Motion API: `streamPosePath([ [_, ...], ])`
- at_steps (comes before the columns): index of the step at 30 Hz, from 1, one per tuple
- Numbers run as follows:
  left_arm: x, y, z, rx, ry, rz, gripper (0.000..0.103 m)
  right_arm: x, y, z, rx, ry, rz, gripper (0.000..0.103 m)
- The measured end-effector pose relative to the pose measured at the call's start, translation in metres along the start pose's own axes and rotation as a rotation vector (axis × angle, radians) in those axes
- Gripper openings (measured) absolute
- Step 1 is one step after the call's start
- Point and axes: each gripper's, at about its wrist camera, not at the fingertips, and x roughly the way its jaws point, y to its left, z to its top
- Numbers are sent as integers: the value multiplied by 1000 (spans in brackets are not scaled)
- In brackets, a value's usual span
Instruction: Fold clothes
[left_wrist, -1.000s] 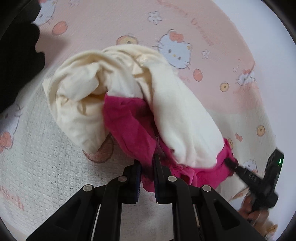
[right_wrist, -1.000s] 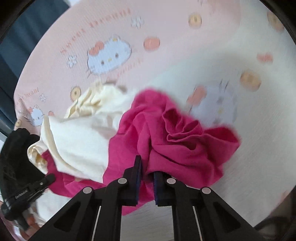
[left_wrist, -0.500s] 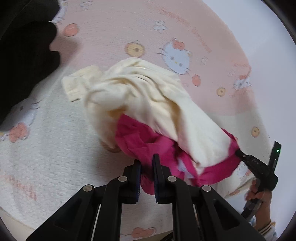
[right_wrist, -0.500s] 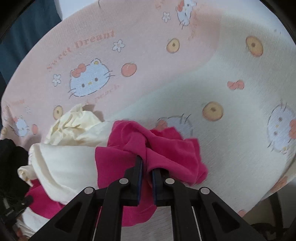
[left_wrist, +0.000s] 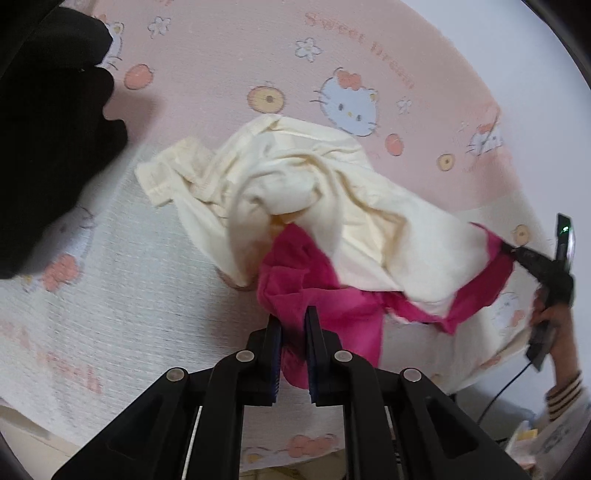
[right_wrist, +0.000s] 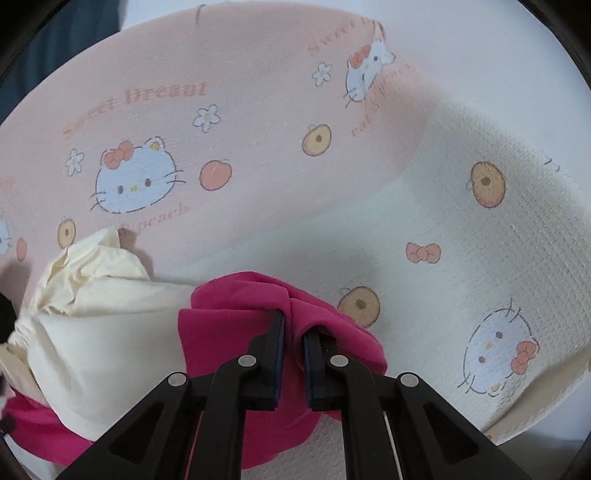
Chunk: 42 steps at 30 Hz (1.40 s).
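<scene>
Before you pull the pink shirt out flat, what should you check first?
1. Left gripper holds the pink shirt: ok.
2. Right gripper holds the same shirt: ok.
3. Pink shirt free of others: not ok, the cream shirt lies draped over it.
4. Jaws on matching corners: cannot tell, the fabric is bunched.
5. Bare blanket to spread on: ok.
6. Black clothing apart from the pile: ok.

Cartoon-print bedspread (left_wrist: 229, 66) under crumpled clothes (left_wrist: 314, 206)
</scene>
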Motion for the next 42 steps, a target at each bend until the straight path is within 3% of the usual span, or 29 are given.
streamPosePath([
  [5,-21,18,30,10,-98,109,9,7,-7,0,-1,27,-18,6],
  [10,-42,33,60,0,-181,175,9,8,-13,-11,24,66,22,6],
  [17,-71,55,102,-13,-298,267,9,4,-18,-9,16,67,-3,6],
  [21,-76,59,123,4,-285,298,9,-4,-23,0,-18,8,-158,6],
  [25,-76,60,144,29,-247,320,9,-18,-46,11,45,14,4,6],
  [28,-78,61,148,-20,-224,243,10,-25,-36,9,-16,13,42,6],
  [30,-82,65,150,-77,-209,167,18,-24,-25,2,-57,32,77,7],
  [31,-84,68,150,-109,-205,128,37,-22,-19,-2,-64,44,94,7],
  [32,-87,70,150,-140,-200,89,70,-21,-13,-6,-70,61,115,7],
  [33,-91,72,149,-159,-215,77,83,-18,-8,-10,-73,82,141,7],
  [35,-98,75,146,-197,-244,54,86,-14,1,-16,-71,117,189,10],
  [36,-99,75,145,-193,-243,60,86,-12,4,-20,-64,132,211,22],
  [37,-101,75,144,-189,-243,66,86,-10,8,-24,-54,147,231,40],
  [39,-101,73,141,-172,-240,100,86,-9,13,-32,-32,165,276,54],
  [42,-95,68,133,-144,-220,100,86,-7,22,-42,-9,196,349,54],
])
